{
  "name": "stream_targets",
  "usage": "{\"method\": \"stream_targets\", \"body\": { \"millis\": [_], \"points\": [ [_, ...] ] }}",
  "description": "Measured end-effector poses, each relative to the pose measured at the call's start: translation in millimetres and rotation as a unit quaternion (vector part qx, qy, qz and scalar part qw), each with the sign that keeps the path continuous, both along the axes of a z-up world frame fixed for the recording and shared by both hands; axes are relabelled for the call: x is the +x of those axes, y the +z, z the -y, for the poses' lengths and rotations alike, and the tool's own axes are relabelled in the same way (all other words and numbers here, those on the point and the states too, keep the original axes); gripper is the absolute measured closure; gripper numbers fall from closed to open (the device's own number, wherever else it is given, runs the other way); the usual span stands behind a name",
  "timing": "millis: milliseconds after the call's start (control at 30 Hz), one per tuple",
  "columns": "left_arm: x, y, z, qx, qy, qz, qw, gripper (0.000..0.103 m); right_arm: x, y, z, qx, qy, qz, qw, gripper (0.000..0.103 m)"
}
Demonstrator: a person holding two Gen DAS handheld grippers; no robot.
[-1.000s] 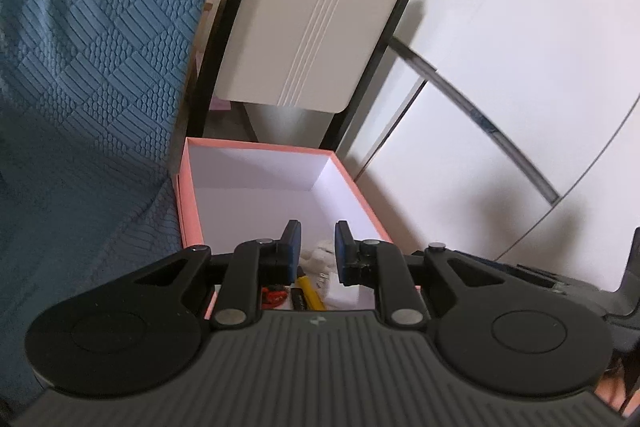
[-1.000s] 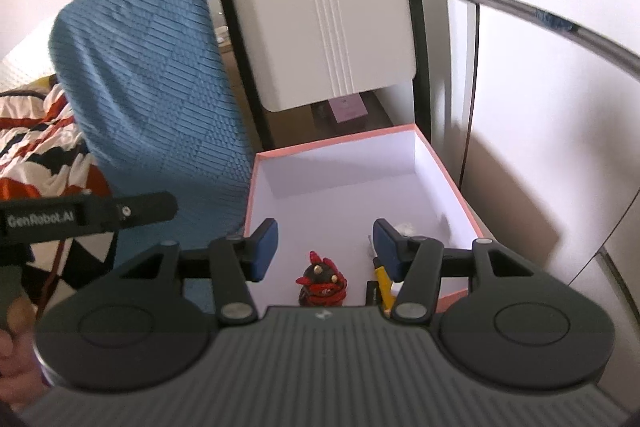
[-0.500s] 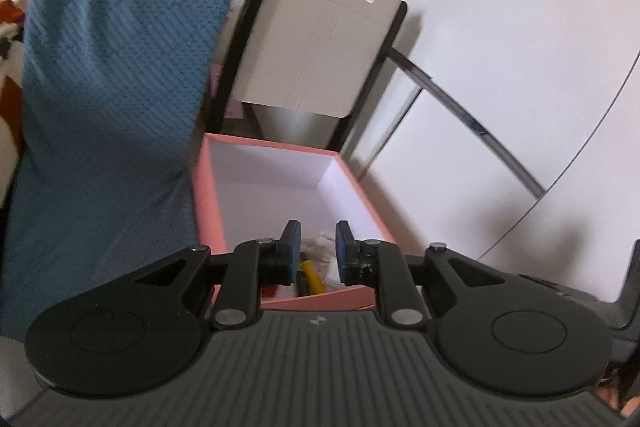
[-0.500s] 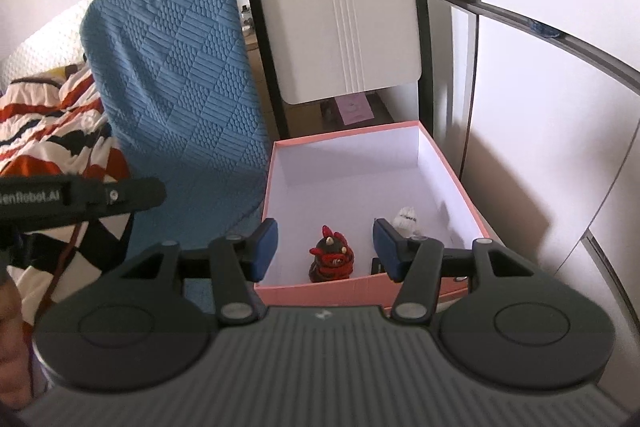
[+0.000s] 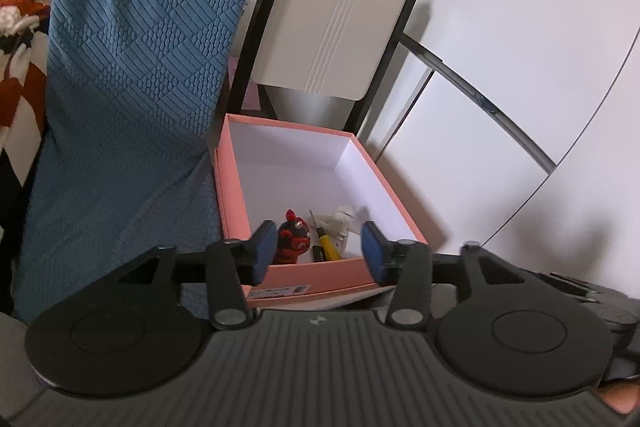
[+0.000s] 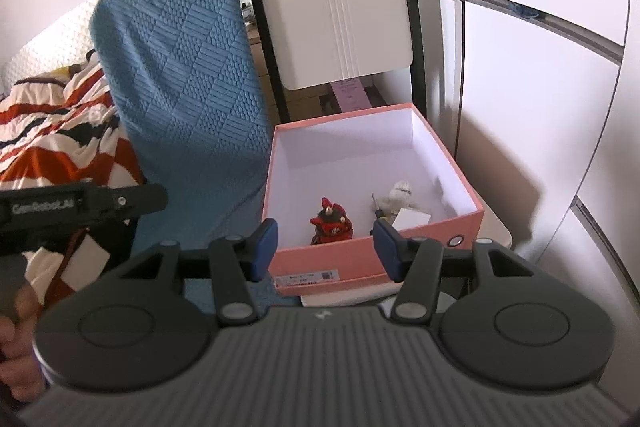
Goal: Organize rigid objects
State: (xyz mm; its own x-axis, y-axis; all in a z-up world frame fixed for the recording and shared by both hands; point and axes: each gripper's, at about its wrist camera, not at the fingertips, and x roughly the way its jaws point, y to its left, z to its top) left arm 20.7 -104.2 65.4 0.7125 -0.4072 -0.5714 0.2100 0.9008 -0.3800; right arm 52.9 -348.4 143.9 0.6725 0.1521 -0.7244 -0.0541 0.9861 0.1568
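1. Left wrist view: left tool (image 5: 318, 247) empty, jaws opening, nothing between pads; pink box (image 5: 320, 273) seen beyond the gap, not touched.
2. Right wrist view: right tool (image 6: 326, 247) jaws apart, empty, hovering short of the box's near wall.
3. Box contents, all near the front wall: red figurine (image 6: 331, 221) upright at left-centre; yellow-handled screwdriver (image 5: 327, 242) just right of it; pale white toy (image 6: 396, 195) behind; white card (image 6: 412, 218) at front right. Back half of box bare.
4. Box sits on a pale stand, blue quilted cushion (image 6: 188, 99) just left, white chair back (image 6: 336, 7) behind, striped blanket (image 6: 52, 131) far left.
5. Read of step: drop-off looks done, both tools free, next item to fetch. No loose item in either view, so target unknown.
6. Doing it well:
   - Finish spreading left jaws before approaching next item.
   - Clear the box rim on the way out; near wall is close to both tools.
   - Place the next piece in the bare back half, not onto the front cluster.
   - Lower and release low; figurine looks tippy, screwdriver may roll.
7. Risk: left tool body at left edge of right view (image 6: 80, 205) near the right tool; keep the two apart.
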Motion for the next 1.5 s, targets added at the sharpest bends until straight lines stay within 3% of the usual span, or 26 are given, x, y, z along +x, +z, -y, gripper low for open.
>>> {"method": "stream_targets", "body": {
  "millis": [67, 133, 267, 1100, 1500],
  "points": [
    [-4, -2, 2, 0.014, 0.012, 0.0, 0.9998, 0.025, -3, 0, 3, 0.014, 0.009, 0.001, 1.0, 0.033],
    [-7, -3, 3, 0.027, 0.014, 0.003, 0.9995, 0.011, -5, 1, 5, 0.014, 0.003, 0.004, 1.0, 0.013],
    [-12, -6, -1, 0.023, 0.016, 0.001, 0.9996, 0.002, -6, 2, 5, 0.006, 0.001, 0.008, 1.0, 0.014],
    [-28, 5, 2, 0.046, 0.025, 0.017, 0.9985, 0.0, -15, 5, -4, -0.025, -0.001, 0.019, 1.0, 0.014],
    [-27, 5, 6, 0.052, 0.024, 0.004, 0.9983, 0.0, -17, 6, -4, -0.03, -0.007, 0.015, 0.999, 0.014]
  ]
}}
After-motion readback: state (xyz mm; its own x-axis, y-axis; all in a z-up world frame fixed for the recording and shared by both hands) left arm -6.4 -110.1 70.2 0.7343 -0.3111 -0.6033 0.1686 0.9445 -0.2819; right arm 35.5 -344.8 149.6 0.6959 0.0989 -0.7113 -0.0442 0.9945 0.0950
